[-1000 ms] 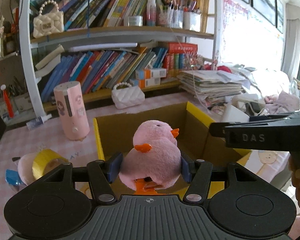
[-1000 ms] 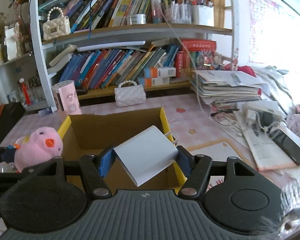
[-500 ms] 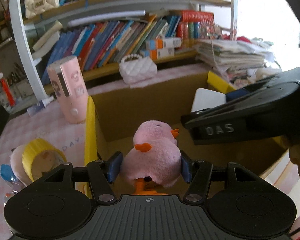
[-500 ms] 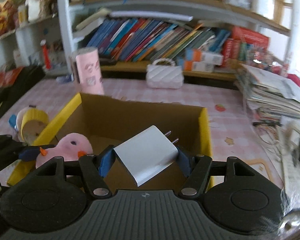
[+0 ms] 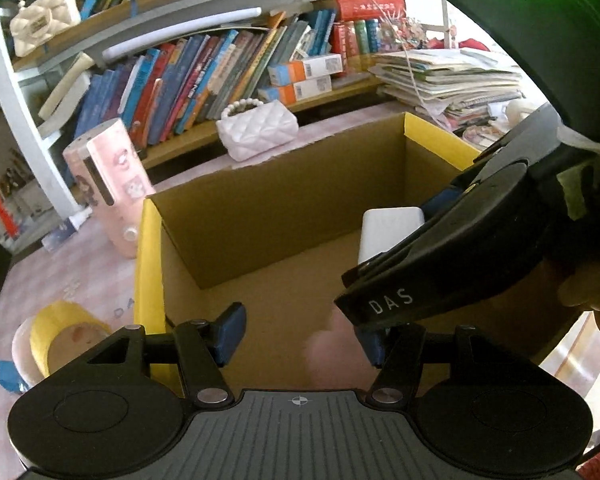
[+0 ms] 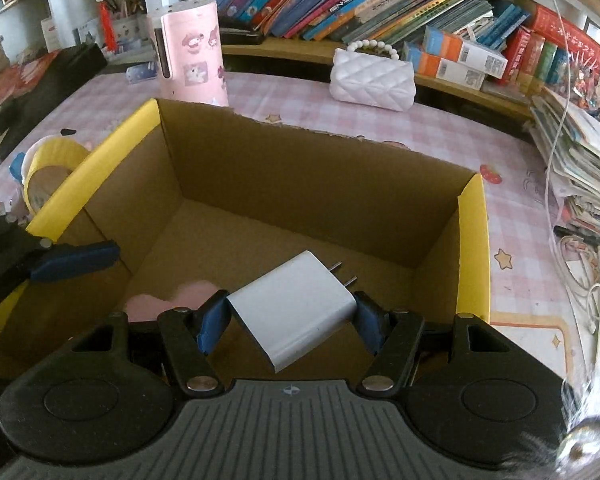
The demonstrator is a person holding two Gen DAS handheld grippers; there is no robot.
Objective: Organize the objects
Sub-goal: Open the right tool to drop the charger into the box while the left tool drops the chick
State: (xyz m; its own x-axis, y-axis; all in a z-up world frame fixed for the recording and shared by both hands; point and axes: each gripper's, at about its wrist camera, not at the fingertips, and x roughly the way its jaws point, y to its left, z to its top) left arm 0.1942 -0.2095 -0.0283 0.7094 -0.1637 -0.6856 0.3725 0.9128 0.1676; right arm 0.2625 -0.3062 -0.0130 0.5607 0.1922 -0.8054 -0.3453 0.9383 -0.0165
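An open cardboard box (image 5: 148, 264) with yellow-edged flaps lies below both grippers. My left gripper (image 5: 300, 328) hangs over its near left corner, open, with nothing gripped. A blurred pink plush chick (image 5: 328, 348) shows just below the jaws, and as a pink patch (image 6: 172, 300) on the box (image 6: 474, 240) floor. My right gripper (image 6: 290, 316) is shut on a white plug charger (image 6: 296, 312), prongs pointing away, over the box's near side. From the left wrist the charger (image 5: 388, 232) and the right gripper's black body (image 5: 460, 264) sit at the right. One blue left fingertip (image 6: 76, 260) shows at the left.
A pink cylinder (image 6: 190, 52) and a white quilted purse (image 6: 372, 80) stand behind the box on the pink checked tablecloth. A yellow tape roll (image 6: 48, 168) lies left of it. Stacked papers (image 6: 580, 152) and cables crowd the right; bookshelves fill the back.
The pink plush has left the left jaws and dropped into the box. Both grippers have sunk and tilted down over the box. The right gripper still holds the charger.
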